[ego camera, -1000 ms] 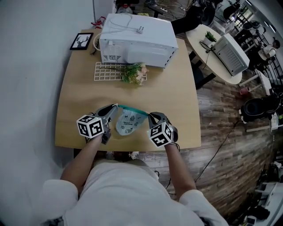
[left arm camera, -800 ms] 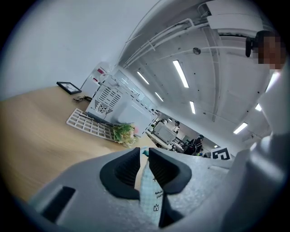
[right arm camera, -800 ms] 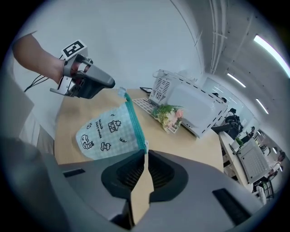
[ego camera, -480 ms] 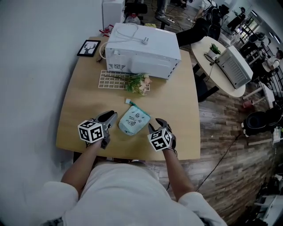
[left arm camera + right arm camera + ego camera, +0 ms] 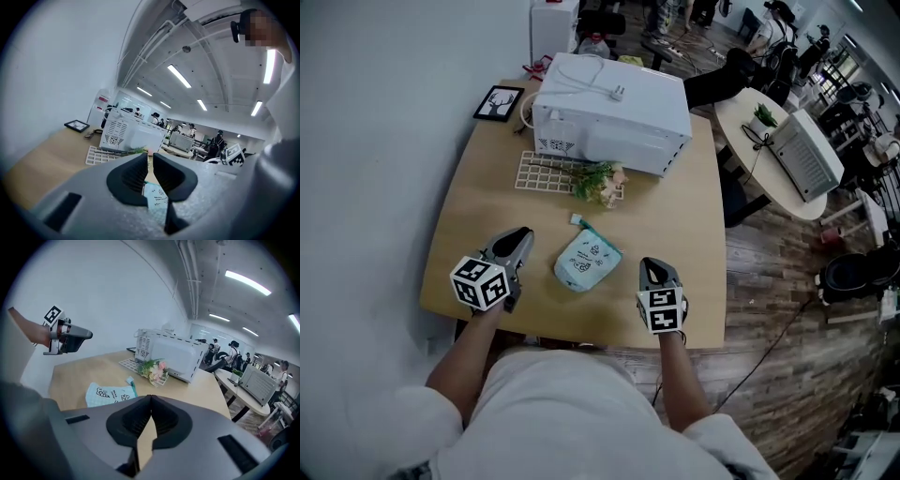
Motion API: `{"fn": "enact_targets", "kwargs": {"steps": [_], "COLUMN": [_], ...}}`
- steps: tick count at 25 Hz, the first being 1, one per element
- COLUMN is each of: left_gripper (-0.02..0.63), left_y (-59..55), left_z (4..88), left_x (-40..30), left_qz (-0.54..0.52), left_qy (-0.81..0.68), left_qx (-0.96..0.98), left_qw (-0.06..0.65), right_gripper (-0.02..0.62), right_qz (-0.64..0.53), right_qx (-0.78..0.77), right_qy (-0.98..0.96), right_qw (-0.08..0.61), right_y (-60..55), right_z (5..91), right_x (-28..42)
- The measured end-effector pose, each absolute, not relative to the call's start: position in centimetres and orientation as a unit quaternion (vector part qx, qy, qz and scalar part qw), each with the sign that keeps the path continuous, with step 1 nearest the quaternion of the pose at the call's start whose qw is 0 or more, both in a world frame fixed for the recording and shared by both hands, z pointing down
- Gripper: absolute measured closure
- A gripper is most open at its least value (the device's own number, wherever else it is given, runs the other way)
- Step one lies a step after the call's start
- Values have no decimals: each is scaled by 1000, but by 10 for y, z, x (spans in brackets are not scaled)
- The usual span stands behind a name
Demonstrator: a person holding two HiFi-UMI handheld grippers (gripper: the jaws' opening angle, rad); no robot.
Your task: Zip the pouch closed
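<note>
The mint-green pouch [image 5: 586, 262] with small black prints lies flat on the wooden table [image 5: 478, 211], its zip tab at the far end. No gripper touches it. My left gripper [image 5: 521, 236] hovers to its left, its jaws closing to a narrow gap with nothing between them. In the left gripper view the pouch [image 5: 157, 199] shows below the left gripper [image 5: 150, 157]. My right gripper [image 5: 654, 270] hovers to the pouch's right, shut and empty. The right gripper view shows the pouch [image 5: 110, 393] ahead on the left, beyond the right gripper [image 5: 151, 398].
A white microwave [image 5: 614, 112] stands at the back of the table, with a white wire rack [image 5: 546, 173] and a small flower bunch [image 5: 600, 183] in front of it. A framed picture [image 5: 499, 103] lies at the back left. A round side table [image 5: 769, 141] stands to the right.
A second ago both grippers held the pouch stretched between them. They let it go; it now lies on the table, and both grippers have drawn apart and lifted.
</note>
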State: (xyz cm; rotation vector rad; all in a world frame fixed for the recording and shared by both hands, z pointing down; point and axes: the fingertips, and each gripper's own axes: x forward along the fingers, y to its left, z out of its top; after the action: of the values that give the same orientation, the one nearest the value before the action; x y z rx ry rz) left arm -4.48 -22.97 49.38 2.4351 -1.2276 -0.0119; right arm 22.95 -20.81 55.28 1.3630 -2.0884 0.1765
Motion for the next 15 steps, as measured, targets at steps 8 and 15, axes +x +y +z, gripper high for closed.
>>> {"fn": "enact_targets", "kwargs": {"steps": [8, 15], "left_gripper": [589, 591], "left_y": [-220, -200], "left_z": [429, 386], "left_x": [-80, -108], "left_qz": [-57, -85], "left_qy": [-484, -504], "left_qx": [861, 854], "left_qw": [144, 100], "right_gripper": [594, 594], "right_qz": [105, 69], "right_qx": [551, 570], "right_qy": [-810, -814], "right_qw": [171, 91], "right_y": [-209, -200], "right_z": [483, 410], "right_x": [247, 248]}}
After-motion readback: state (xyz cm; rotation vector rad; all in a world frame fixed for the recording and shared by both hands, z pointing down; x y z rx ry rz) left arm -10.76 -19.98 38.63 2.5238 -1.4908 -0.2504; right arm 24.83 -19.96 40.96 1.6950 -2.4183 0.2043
